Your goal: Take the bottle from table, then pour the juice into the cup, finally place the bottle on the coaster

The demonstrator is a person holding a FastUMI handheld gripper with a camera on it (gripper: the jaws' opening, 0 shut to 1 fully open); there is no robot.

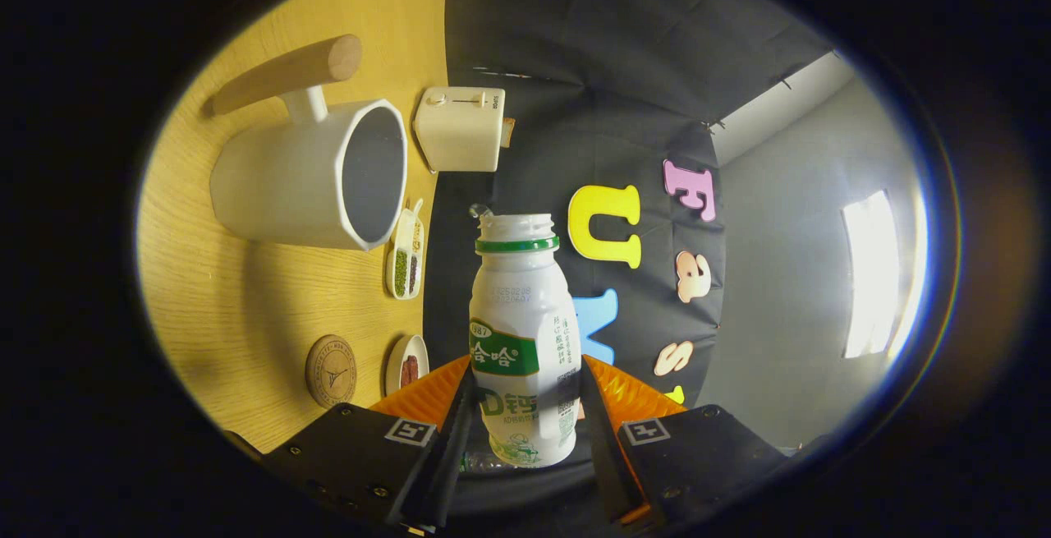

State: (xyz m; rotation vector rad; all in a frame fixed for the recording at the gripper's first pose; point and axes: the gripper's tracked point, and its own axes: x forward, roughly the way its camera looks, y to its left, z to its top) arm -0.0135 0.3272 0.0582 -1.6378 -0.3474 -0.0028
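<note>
— Both fingers of our gripper (525, 406) press the bottle (523, 341) between them — cap off, its open mouth pointing ahead.
— We see the cup (308, 177) beyond the fingers, off to their left; the coaster (331, 370) lies nearer, just past the left finger.

Between the gripper's (525, 406) closed fingers a white bottle (523, 341) wears a green neck ring and label, beyond it a white cup (308, 177) with light wooden handle, woodgrain table (246, 308), brown coaster (331, 370).
</note>
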